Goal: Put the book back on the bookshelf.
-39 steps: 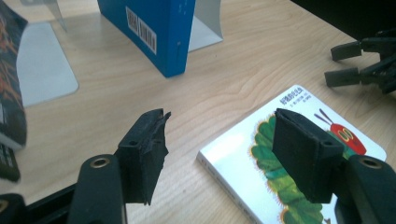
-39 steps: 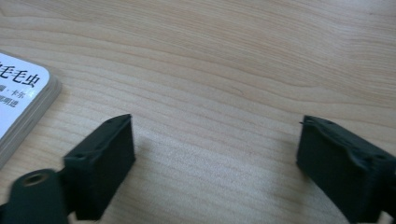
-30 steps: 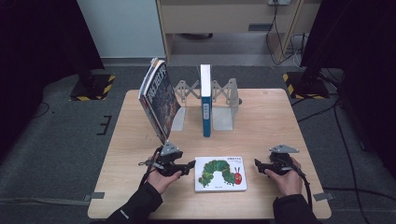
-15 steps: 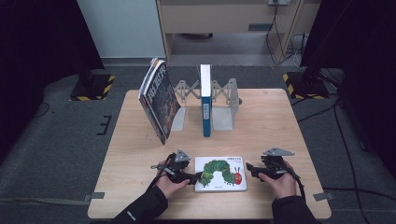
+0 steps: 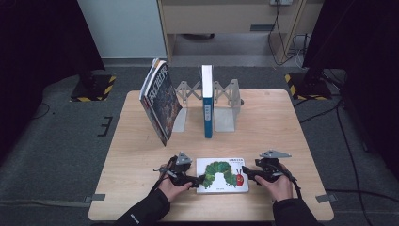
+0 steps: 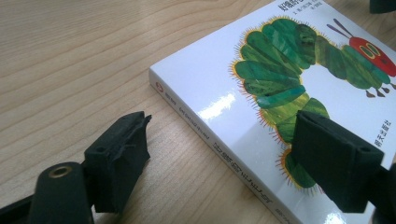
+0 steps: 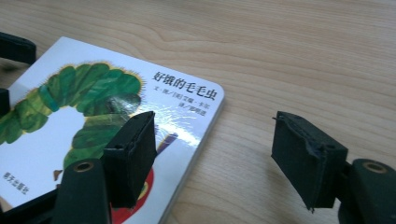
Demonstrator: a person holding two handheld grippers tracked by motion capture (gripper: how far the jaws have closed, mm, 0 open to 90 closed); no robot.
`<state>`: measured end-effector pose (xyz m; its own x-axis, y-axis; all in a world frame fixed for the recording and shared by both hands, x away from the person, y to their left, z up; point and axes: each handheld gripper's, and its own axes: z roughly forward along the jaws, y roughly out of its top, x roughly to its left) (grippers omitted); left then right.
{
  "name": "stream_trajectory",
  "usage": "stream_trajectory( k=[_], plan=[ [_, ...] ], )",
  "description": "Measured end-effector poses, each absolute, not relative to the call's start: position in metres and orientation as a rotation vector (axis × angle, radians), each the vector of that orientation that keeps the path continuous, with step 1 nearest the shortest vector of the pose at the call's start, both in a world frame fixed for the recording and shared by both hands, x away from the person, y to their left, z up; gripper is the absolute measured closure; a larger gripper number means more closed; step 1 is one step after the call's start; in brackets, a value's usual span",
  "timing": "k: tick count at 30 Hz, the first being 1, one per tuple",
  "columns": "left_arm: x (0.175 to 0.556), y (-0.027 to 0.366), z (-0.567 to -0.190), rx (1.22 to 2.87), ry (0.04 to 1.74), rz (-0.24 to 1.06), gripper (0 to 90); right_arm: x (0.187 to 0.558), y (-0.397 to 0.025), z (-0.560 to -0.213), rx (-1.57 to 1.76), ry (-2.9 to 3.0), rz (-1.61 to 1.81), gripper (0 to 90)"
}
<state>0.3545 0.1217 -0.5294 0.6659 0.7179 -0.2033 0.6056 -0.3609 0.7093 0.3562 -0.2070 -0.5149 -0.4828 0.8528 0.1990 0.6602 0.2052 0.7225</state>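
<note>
A white picture book with a green caterpillar on its cover (image 5: pixel 222 175) lies flat near the table's front edge. My left gripper (image 5: pixel 200 180) is open at the book's left edge. In the left gripper view the book (image 6: pixel 280 60) has its spine edge between the jaws, one pad (image 6: pixel 119 156) on the wood side and the other over the cover. My right gripper (image 5: pixel 247 175) is open at the book's right edge. In the right gripper view one pad (image 7: pixel 133 154) hovers over the book's (image 7: pixel 70 107) corner and the other stands over bare wood.
At the back of the wooden table (image 5: pixel 282 122) a blue book (image 5: pixel 206 101) stands upright in a metal folding book rack (image 5: pixel 227 106). A larger dark-covered book (image 5: pixel 160 101) leans tilted at the rack's left. Dark floor surrounds the table.
Both grippers have closed in on the picture book from either side, the left moving right and the right moving left. The book has not moved.
</note>
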Motion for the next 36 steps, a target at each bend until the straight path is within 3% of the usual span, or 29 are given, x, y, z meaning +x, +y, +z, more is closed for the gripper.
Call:
stream_trajectory(
  k=[13,20,36],
  plan=[
    [0.354,0.122,-0.536,2.052,0.963,0.19,10.2,0.352,-0.198,-0.517,1.453,2.257,1.187,36.6],
    [0.352,0.121,-0.536,2.068,0.989,0.223,2.3,0.348,-0.195,-0.521,1.455,2.28,1.182,39.2],
    [0.353,0.12,-0.536,2.075,0.985,0.212,0.0,0.35,-0.188,-0.526,1.47,2.32,1.204,41.3]
  ],
)
